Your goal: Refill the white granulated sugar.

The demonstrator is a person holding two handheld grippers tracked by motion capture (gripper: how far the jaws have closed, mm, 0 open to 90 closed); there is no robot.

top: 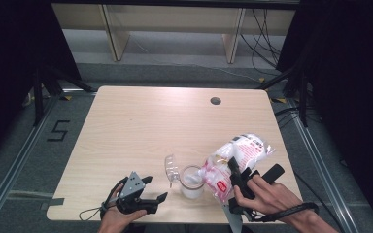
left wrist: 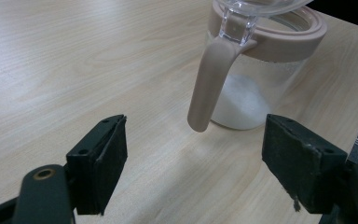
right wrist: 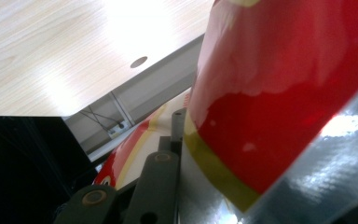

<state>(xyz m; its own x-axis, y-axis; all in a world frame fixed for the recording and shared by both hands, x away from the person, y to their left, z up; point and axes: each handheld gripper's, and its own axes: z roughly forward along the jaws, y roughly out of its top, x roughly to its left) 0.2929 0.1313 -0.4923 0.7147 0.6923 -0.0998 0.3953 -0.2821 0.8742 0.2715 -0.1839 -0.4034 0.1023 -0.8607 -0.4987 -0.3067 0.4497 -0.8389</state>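
Clear jar [top: 193, 183] with a beige rim, standing upright near the front edge of the pale wooden worktop [top: 141, 126], between the two hands. White powder [left wrist: 240, 100] settled in its lower part. Clear lid [top: 171, 166] swung open and tipped up on the jar's far-left side, attached at the rim. Beige handle [left wrist: 210, 84] hanging down the jar's side, seen close in the left gripper view.

Right gripper [top: 236, 175], held in the right hand [top: 267, 196] at the front right of the worktop, jaws pressed together and pinching a plastic bag [top: 235, 160]. Bag clear with red and white print, raised off the worktop and tilted, upper end toward the far right, lower end down beside the jar's mouth, touching or nearly touching the rim; exact contact not clear. In the right gripper view, glossy red and cream bag surface [right wrist: 279, 84] right against the jaws.

Left gripper [top: 156, 191], held in the left hand [top: 121, 216] at the front left of the worktop, jaws spread wide, nothing between them. Pointed toward the jar, a little apart from it, low over the worktop. Grey three-cornered plate [top: 132, 185] on top.

Round cable hole [top: 215, 101] in the worktop near its far edge, well apart from the jar.
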